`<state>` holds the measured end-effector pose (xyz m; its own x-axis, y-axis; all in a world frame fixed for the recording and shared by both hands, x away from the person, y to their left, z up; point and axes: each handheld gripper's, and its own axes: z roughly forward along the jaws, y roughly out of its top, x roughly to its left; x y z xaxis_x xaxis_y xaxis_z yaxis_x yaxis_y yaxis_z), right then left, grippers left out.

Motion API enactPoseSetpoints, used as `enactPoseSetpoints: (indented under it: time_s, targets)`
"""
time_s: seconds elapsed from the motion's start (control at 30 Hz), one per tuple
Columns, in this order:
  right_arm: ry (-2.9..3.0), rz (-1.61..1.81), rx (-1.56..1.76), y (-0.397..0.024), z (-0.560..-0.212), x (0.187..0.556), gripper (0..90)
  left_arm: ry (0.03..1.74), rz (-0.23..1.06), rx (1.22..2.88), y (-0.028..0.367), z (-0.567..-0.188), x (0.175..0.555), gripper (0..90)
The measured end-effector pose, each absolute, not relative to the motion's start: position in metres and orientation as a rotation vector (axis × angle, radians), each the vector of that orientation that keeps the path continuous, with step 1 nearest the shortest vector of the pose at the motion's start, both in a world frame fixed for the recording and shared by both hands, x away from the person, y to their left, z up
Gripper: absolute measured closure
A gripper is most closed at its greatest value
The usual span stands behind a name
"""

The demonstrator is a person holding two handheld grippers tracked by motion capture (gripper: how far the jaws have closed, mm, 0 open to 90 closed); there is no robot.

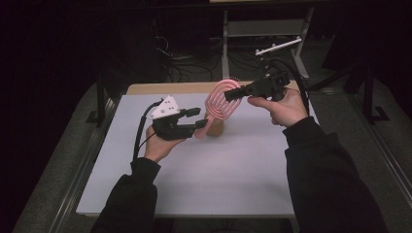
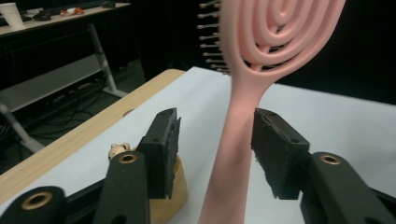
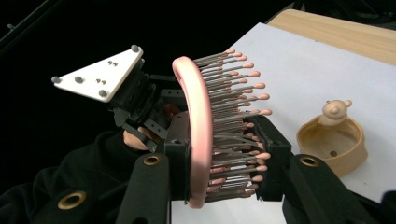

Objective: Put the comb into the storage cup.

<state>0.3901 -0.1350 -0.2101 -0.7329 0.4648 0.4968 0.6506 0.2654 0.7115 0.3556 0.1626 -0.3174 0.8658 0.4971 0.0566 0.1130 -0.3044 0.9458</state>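
A pink hairbrush (image 1: 221,104) with a spiral openwork head is held upright in the air above the white table (image 1: 218,174). My right gripper (image 1: 228,95) is shut on the head, one pad on its back and the other against the bristle tips (image 3: 219,158). The brush's handle (image 2: 238,140) hangs down between the jaws of my left gripper (image 2: 215,135). Those jaws stand apart, with a gap at the left pad (image 2: 166,149), while the right pad sits close beside the handle. In the high view the left gripper (image 1: 198,118) is below and left of the brush head.
A small tan round dish with a bear figure (image 3: 332,140) sits on the table just behind the brush handle (image 1: 215,127). A wooden strip (image 1: 165,88) runs along the table's far edge. Beyond it are cables and a metal frame (image 1: 265,29).
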Motion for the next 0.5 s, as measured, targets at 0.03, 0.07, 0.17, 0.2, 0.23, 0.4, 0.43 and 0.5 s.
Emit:
enactPoseSetpoints:
  time_s: [0.03, 0.07, 0.17, 0.2, 0.23, 0.4, 0.43, 0.5]
  targets:
    - [-2.343, -1.461, -1.047, -0.135, -0.210, 0.390, 62.9, 0.459, 0.400, 1.849, 0.165, -0.317, 0.356, 50.3]
    - [-2.355, -1.456, -1.056, -0.137, -0.207, 0.389, 63.0, 0.463, 0.393, 1.837, 0.168, -0.317, 0.356, 48.3]
    - [-2.362, -1.463, -1.059, -0.140, -0.201, 0.389, 63.0, 0.476, 0.380, 1.827, 0.175, -0.318, 0.357, 43.5]
    - [-2.362, -1.463, -1.059, -0.140, -0.201, 0.389, 63.0, 0.476, 0.380, 1.827, 0.175, -0.318, 0.357, 41.7]
    - [-2.372, -1.464, -1.059, -0.141, -0.198, 0.388, 62.9, 0.481, 0.366, 1.831, 0.178, -0.318, 0.357, 40.5]
    - [-2.408, -1.456, -1.060, -0.143, -0.191, 0.388, 63.0, 0.490, 0.340, 1.845, 0.181, -0.321, 0.358, 37.3]
    - [-2.422, -1.452, -1.069, -0.144, -0.189, 0.388, 63.0, 0.498, 0.334, 1.854, 0.182, -0.323, 0.358, 35.9]
    - [-2.433, -1.457, -1.075, -0.146, -0.186, 0.388, 63.0, 0.504, 0.324, 1.858, 0.184, -0.325, 0.358, 33.1]
